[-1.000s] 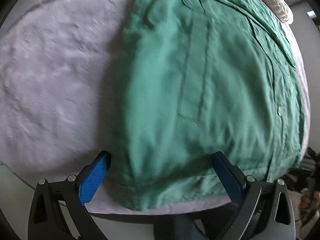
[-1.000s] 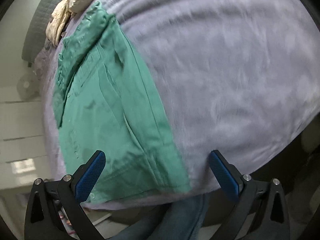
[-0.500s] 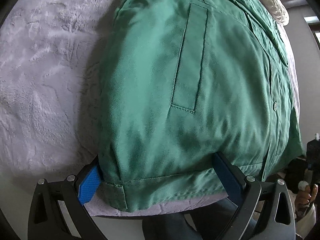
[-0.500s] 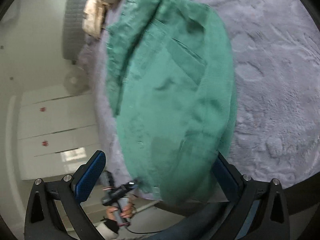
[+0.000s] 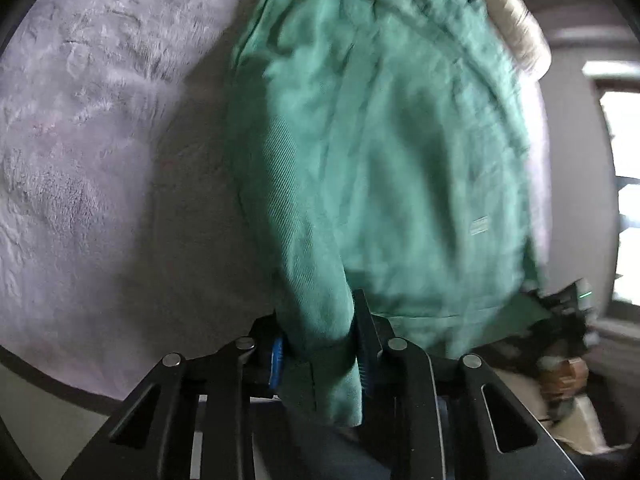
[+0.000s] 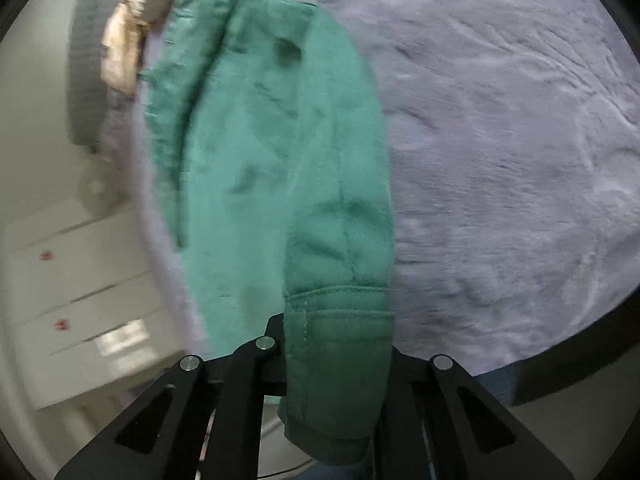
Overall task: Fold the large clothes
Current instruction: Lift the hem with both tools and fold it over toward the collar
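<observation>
Both tools pinch the hem corners of the green jacket (image 5: 384,160), which lies on the grey fleece blanket (image 5: 100,140): left tool (image 5: 318,354), right tool (image 6: 336,364). Lift evenly, carrying the hem toward the collar, corners level.

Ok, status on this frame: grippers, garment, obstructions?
Left gripper shut on green jacket hem. Right gripper likewise. Jacket draped over grey blanket. Nothing obstructing.

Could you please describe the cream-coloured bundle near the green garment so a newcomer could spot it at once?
Start from the wide lilac plush blanket. On it lies the green jacket, its near hem pinched by the right hand-held gripper. At the jacket's far end sits the cream bundle: pale, crumpled fabric, the only beige thing there.
</observation>
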### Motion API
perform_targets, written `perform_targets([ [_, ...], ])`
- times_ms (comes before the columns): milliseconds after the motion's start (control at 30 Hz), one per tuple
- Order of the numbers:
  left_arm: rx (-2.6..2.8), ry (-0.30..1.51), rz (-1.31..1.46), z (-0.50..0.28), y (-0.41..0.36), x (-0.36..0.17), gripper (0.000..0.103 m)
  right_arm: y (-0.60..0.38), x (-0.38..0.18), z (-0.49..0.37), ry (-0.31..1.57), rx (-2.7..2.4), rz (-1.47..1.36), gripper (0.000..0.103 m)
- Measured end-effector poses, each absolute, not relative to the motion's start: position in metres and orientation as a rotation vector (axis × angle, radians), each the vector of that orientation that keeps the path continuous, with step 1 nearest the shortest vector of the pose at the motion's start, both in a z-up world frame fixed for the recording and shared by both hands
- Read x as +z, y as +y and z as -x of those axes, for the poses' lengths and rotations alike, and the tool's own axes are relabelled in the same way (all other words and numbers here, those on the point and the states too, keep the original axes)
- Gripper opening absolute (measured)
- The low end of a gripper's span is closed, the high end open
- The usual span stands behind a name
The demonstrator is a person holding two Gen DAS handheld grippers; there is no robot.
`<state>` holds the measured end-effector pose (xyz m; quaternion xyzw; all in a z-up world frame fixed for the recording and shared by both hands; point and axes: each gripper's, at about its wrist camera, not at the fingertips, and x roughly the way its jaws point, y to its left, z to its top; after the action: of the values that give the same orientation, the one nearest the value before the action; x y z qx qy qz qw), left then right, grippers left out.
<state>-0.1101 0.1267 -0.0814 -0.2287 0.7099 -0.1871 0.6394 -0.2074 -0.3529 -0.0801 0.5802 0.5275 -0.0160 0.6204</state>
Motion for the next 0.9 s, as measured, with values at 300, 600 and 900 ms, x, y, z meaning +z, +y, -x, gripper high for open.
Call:
perform_targets([
  [300, -0.431, 1.399, 0.815, 0.04, 0.132, -0.009, 0.024, -0.359, -0.011, 0.126, 1.009, 0.278, -1.376, 0.009],
  [600, -0.428, 1.169, 0.778, -0.084, 0.107, 0.043, 0.024, -0.39, 0.034, 0.007, 0.915, 0.369, -1.292, 0.009],
  [900, -0.286, 1.157, 0.614, -0.225, 0.091, -0.019, 0.024, -0.437, -0.02, -0.109, 0.861, 0.122, -1.272, 0.009],
])
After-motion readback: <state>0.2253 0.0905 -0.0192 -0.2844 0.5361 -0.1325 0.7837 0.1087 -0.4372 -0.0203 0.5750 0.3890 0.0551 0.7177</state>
